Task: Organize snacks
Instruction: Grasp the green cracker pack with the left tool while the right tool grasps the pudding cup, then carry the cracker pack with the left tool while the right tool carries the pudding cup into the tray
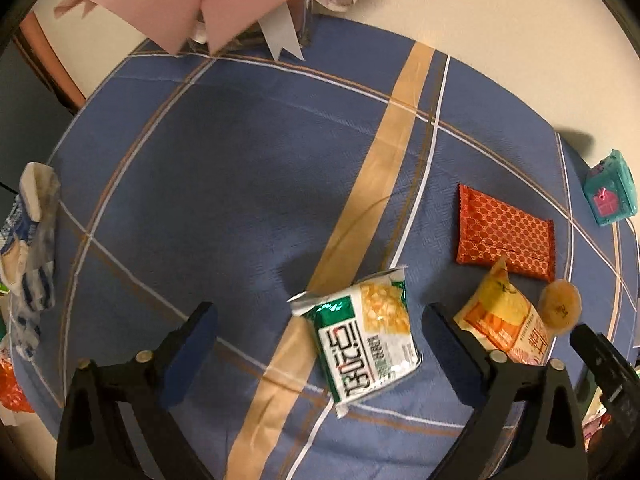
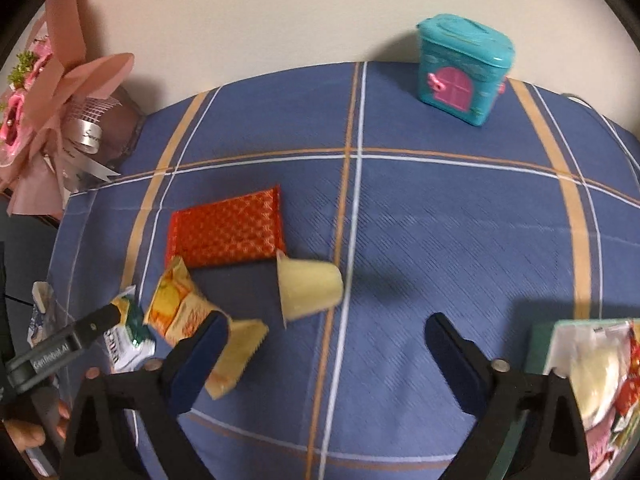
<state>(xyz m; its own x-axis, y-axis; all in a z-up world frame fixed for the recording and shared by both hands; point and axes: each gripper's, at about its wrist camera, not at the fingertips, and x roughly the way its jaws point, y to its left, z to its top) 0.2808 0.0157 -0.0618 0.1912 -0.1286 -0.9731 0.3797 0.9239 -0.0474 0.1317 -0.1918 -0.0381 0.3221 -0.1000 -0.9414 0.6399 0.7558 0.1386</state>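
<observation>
A table covered by a blue plaid cloth with tan and white stripes carries the scattered snacks. Take the flat red foil packet with the honeycomb print as the marker. Just in front of it, overlapping its near edge, lies a yellow-and-orange crinkled snack bag, and beside that bag a small pale yellow jelly cup rests tipped on its side, close to the red packet's near corner. Further left of the red packet, across a tan stripe, sits a green-and-white plastic packet picturing yellow kernels.

The left gripper hangs over that green-and-white packet, jaws spread wide with the packet between them, not touched. The right gripper hovers just in front of the jelly cup, jaws also wide and empty; one finger lies over the end of the yellow-and-orange bag.

Well behind the red packet, at the table's far edge against the wall, stands a teal plastic house-shaped box with a pink door. Far to the left of the packet is a pink paper-wrapped bouquet. At the near right, a green-edged container of mixed wrappers shows.
</observation>
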